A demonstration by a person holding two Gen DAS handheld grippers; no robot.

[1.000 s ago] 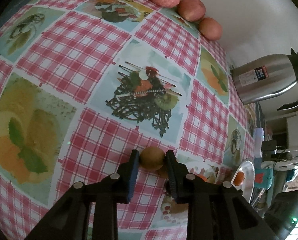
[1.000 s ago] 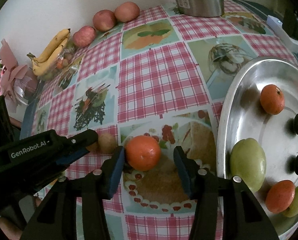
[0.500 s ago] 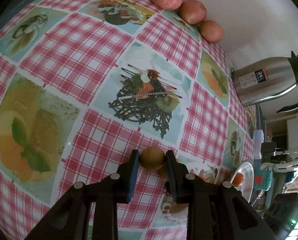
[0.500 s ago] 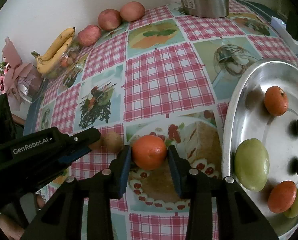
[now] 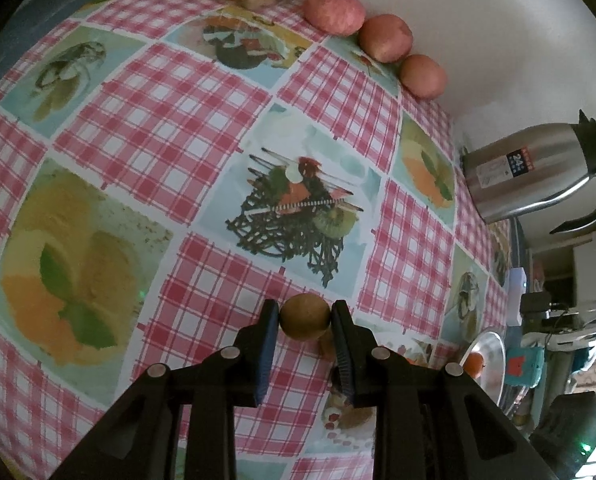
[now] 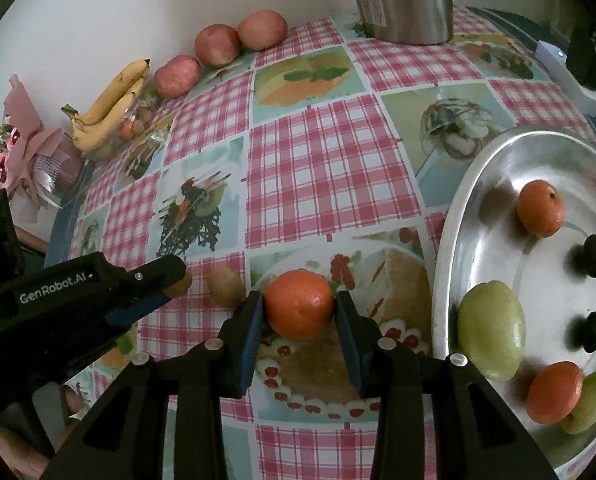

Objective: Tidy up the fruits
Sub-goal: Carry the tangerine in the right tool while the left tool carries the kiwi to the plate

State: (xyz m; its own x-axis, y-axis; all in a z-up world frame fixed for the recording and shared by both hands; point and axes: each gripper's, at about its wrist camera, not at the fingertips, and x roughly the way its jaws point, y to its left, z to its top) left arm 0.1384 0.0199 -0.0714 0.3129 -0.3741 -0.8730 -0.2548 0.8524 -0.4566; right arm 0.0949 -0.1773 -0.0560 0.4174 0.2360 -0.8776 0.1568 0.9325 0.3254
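Jaws of the left gripper (image 5: 305, 316) pinch a kiwi (image 5: 304, 316); only the right view shows the right gripper (image 6: 299, 305), just closed, clamping an orange (image 6: 299, 305) beside the tray (image 6: 450, 240)

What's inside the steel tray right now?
On the steel tray: two oranges, two green fruits, two small dark fruits. Its far right edge is cut off.
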